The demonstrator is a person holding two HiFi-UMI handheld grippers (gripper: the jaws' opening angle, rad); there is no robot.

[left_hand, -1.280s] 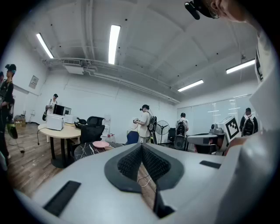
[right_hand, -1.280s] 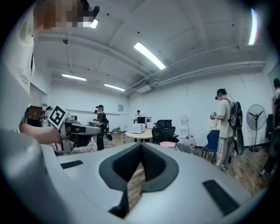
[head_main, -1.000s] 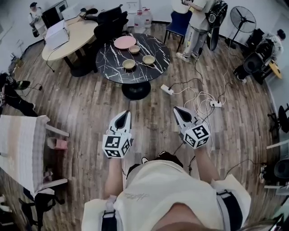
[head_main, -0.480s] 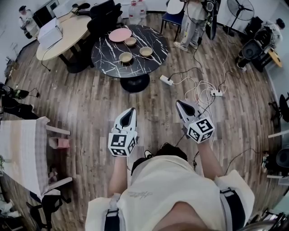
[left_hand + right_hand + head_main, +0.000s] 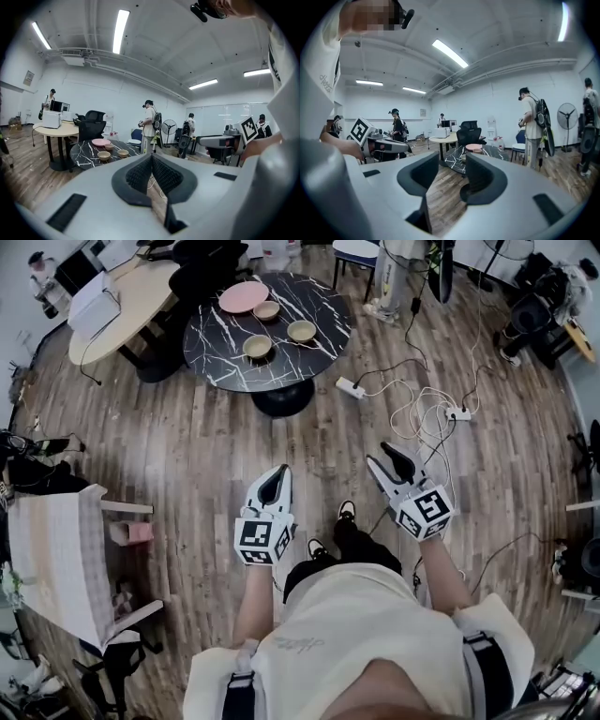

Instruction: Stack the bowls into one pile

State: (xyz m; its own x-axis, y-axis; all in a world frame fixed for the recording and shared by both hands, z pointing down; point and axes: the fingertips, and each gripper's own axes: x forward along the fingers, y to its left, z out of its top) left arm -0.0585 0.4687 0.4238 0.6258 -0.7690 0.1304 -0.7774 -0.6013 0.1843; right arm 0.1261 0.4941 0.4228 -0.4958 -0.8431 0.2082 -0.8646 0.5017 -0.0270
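A person stands on the wood-plank floor, well apart from the round black marble-patterned worktop at the upper centre of the head view. On it sit three small tan bowls, apart from one another and unstacked, near a flat pink plate. At lower centre, the left claw is clenched on nothing, pads meeting. The right claw, just to its right, has just been opening and stands released, empty. White cables, seemingly from power strips, trail at upper right.

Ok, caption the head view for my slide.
Left gripper shut, right gripper just opened and empty, three unstacked bowls wait on the marble table ahead.
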